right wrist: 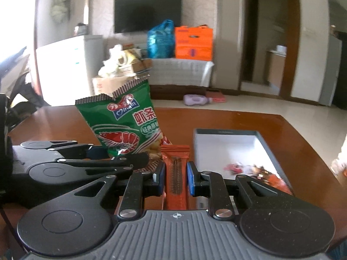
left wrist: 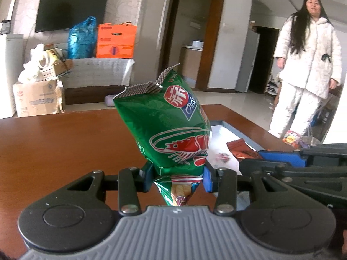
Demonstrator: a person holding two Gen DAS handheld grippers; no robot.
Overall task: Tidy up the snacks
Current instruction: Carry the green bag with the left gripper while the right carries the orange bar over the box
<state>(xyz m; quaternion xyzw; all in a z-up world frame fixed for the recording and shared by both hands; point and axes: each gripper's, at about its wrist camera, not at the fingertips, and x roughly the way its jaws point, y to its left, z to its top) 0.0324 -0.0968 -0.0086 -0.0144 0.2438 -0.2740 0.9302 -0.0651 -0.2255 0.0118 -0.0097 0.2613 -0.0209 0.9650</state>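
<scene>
Left tongs (left wrist: pixel 176 178) grip a green shrimp-chip bag (left wrist: pixel 171 125) – label "Oishi", "虾条"; right tongs (right wrist: pixel 174 178) grip an orange-red snack bar (right wrist: pixel 176 173) at frame centre, writing unreadable.

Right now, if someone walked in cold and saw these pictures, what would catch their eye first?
Most striking is the shiny green foil snack bag with a red shrimp, pinched near its bottom by the left gripper above the reddish-brown wooden table. Next, the slim orange-red snack packet stands clamped in the right gripper. To its right on the table lies a shallow grey-rimmed white box with a few small wrapped snacks inside.
</scene>
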